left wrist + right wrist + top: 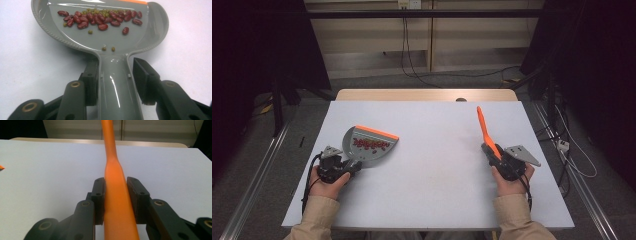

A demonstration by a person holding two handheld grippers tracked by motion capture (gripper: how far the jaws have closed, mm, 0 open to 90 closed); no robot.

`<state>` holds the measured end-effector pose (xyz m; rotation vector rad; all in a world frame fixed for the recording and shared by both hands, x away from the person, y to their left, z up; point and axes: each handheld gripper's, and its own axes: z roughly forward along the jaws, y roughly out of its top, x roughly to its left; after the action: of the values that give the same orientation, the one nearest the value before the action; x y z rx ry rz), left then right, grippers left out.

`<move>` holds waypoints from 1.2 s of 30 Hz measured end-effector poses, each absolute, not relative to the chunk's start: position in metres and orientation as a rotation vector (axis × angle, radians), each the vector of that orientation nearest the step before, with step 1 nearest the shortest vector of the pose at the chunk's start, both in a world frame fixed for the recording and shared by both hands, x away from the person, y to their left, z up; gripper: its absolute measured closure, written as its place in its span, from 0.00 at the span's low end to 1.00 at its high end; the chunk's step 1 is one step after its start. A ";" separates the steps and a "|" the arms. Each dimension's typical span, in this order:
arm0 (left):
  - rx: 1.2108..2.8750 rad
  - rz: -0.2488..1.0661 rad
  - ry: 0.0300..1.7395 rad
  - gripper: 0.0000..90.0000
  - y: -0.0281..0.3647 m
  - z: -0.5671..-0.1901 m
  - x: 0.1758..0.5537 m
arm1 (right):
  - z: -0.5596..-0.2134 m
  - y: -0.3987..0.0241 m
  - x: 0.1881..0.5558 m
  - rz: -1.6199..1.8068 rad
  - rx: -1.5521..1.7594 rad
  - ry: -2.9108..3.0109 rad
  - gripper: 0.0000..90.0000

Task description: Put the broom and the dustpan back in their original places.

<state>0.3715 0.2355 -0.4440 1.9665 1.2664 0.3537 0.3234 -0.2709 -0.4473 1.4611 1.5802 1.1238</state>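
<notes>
High view: a pale table (432,165). On its left lies a grey dustpan (368,145), the left gripper (343,167) at its handle. On the right, the right gripper (493,154) holds an orange brush handle (484,129) tilted upward.

Left gripper view: red and green beans (100,18) lie in the dustpan (107,40); the jaws flank the handle, the right one seemingly apart from it.

Right gripper view: both jaws pinch the brush handle (115,190).

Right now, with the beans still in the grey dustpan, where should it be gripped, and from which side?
Grip the dustpan by its narrow handle, coming from the person's side, level with the table. The handle points back at the left tongs, whose jaws flank it, the right one just off. The wide pan holds the beans, so keep it flat.
</notes>
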 end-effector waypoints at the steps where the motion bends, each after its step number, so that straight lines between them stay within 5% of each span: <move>1: 1.970 0.349 1.261 0.63 0.235 -0.444 0.370 | -0.447 -0.270 0.323 1.131 1.468 1.579 0.77; 9: 1.970 0.335 1.193 0.53 0.223 -0.440 0.358 | -0.449 -0.252 0.325 1.265 1.489 1.617 0.72; 19: 1.887 0.317 1.078 0.18 0.226 -0.432 0.347 | -0.445 -0.243 0.318 1.315 1.386 1.738 0.38; 36: 1.850 0.279 0.881 0.10 0.233 -0.426 0.343 | -0.442 -0.269 0.290 1.359 1.292 1.855 0.25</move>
<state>0.3425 0.2334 -0.4264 1.8498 0.8805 0.2786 0.2903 -0.2693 -0.4425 1.2920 1.8549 1.3588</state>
